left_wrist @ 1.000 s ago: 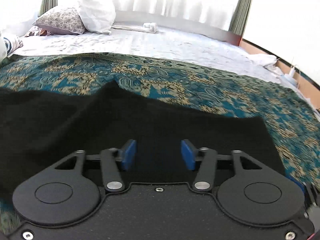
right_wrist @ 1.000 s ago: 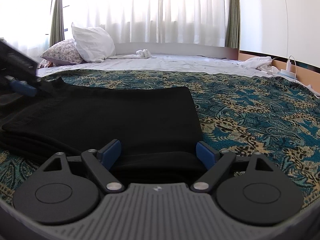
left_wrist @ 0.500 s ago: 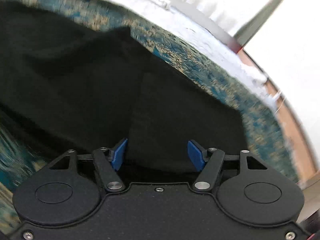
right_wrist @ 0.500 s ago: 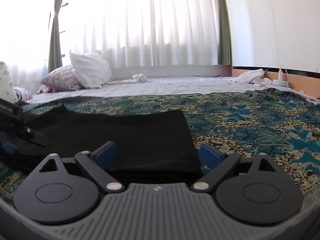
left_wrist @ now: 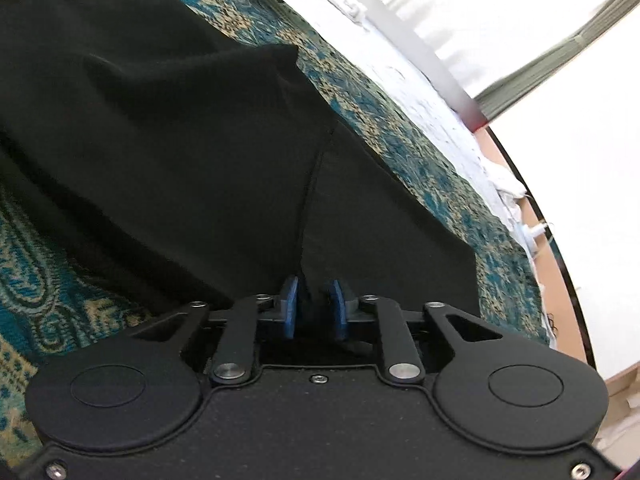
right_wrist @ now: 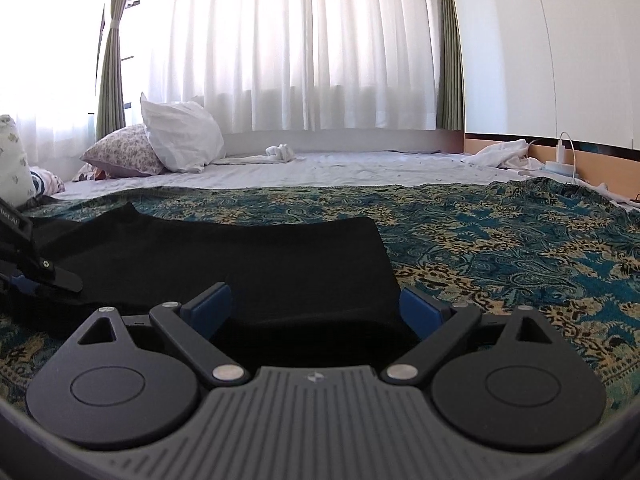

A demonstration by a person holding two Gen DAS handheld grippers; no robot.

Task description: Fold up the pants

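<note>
Black pants lie on a teal and gold patterned bedspread. My left gripper is shut on a pinched fold of the pants at their near edge, with a crease running up from the blue pads. In the right wrist view the pants lie flat and my right gripper is open, its blue pads either side of the pants' near right corner. The left gripper's body shows at the left edge, on the pants.
The bedspread spreads to the right. Behind it lies a white sheet with two pillows and a small white cloth. A charger and cable sit on the wooden ledge at right. Curtains cover the window.
My left gripper tilted down onto the pants and shut on a fold of the fabric. My right gripper lowered slightly and stayed open at the near right corner.
</note>
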